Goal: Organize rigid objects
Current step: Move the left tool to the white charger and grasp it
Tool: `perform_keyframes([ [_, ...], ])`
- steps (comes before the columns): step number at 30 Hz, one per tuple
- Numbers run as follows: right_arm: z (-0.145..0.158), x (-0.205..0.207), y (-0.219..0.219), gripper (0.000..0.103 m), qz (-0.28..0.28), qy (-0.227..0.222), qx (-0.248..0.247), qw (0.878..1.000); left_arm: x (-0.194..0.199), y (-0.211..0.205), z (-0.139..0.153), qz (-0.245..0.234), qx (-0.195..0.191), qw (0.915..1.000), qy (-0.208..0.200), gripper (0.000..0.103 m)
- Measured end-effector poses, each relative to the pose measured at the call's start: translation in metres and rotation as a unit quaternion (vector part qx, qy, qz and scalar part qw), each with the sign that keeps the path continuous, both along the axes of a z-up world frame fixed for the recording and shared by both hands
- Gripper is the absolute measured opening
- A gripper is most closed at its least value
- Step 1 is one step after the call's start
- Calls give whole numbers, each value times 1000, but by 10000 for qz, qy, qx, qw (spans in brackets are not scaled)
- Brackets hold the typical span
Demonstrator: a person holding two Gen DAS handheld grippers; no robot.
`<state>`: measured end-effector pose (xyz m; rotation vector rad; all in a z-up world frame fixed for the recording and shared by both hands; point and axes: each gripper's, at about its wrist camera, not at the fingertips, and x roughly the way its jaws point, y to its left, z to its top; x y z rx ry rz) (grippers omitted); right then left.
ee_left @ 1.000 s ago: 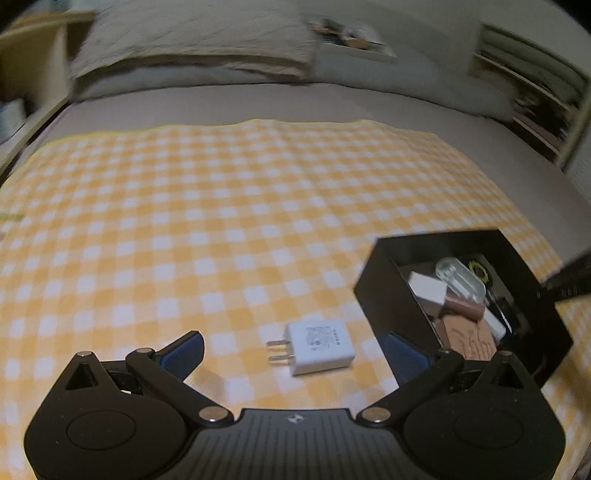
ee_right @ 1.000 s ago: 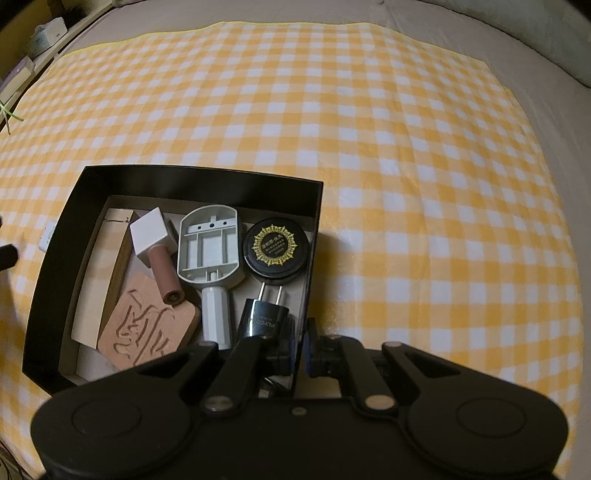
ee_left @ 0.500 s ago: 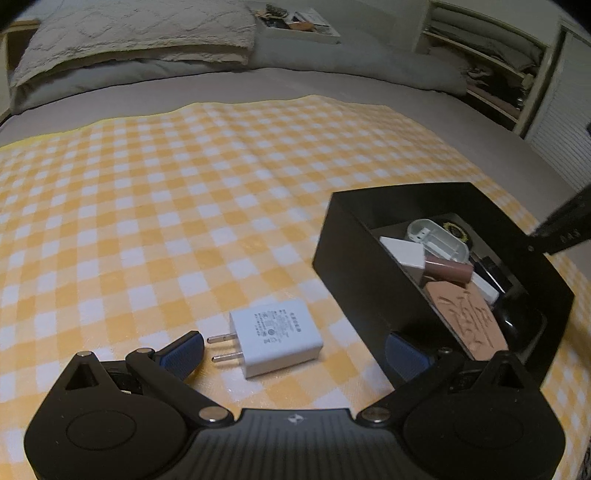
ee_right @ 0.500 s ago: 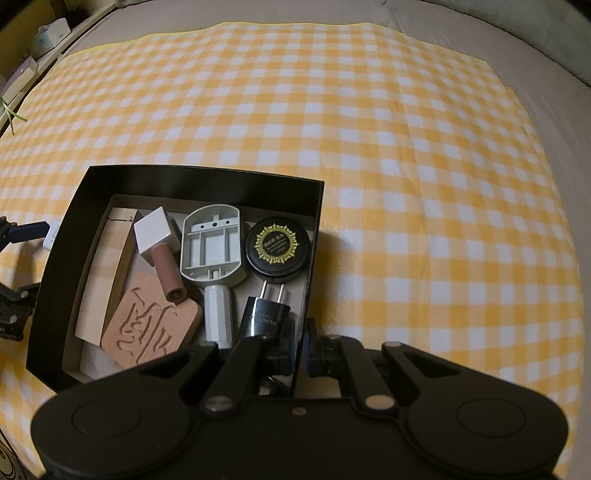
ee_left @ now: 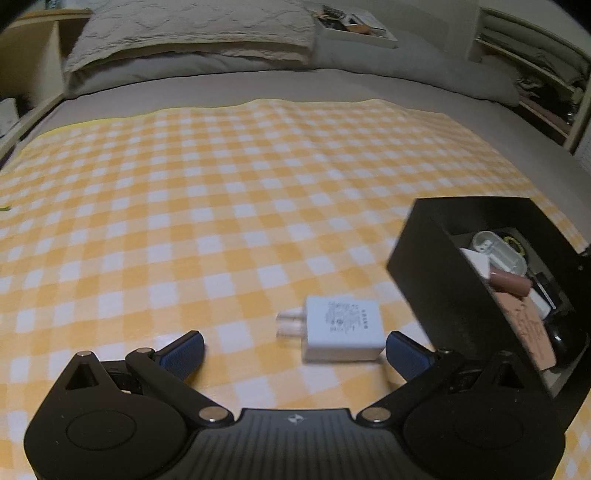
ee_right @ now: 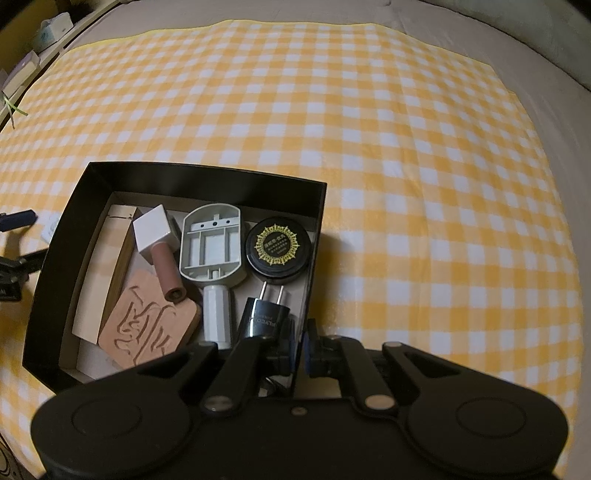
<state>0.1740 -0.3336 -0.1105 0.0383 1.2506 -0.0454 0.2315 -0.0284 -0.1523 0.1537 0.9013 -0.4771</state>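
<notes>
Left gripper (ee_left: pixel 294 350) hung low over the bed with its blue pads spread wide and nothing between them touching; the white charger (ee_left: pixel 341 329) lay flat on the yellow checked cloth (ee_left: pixel 221 206) just ahead of the jaws, closer to the right-hand pad, its two prongs pointing left. Judged from its look, the charger was a small, light, stiff plastic block with smooth, possibly slippery faces, so the best hold would be across its two flat sides, clear of the thin prongs. Just to its right stood the black box (ee_left: pixel 424 258), open at the top.

Right gripper (ee_right: pixel 302 345) was pressed almost together, pinching the near wall of the black box (ee_right: pixel 207 173) and steadying it. Inside lay, near to far, a black plug (ee_right: pixel 264 321), a carved wooden block (ee_right: pixel 147 325), a brown cylinder (ee_right: pixel 168 271), a grey plastic holder (ee_right: pixel 212 247), a white cube (ee_right: pixel 153 230) and a round black tin (ee_right: pixel 279 245). Beyond the cloth, grey bedding and a pillow (ee_left: pixel 192 33)
</notes>
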Motion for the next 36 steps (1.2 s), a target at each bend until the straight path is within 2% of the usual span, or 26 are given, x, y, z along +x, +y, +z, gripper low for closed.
perform_keyframes([
  [8,0,-1,3,6,31,-3,-25,10000,3,19,6,301,248,9992,-41,103],
  [11,0,-2,6,6,24,-5,-35,10000,1,22,11,298,151,9994,-86,103],
  [14,0,-3,5,6,49,-16,-63,10000,-3,17,17,68,62,9999,-107,103],
  [22,-1,-2,7,6,105,-23,-52,9999,-18,-14,11,-871,232,9958,-160,103],
  [27,-2,-2,8,6,165,-33,-100,9998,-14,-25,2,-1042,265,9942,-88,103],
  [36,-2,-3,8,6,192,-34,-81,9998,-1,-26,2,-1183,540,9904,-477,103],
])
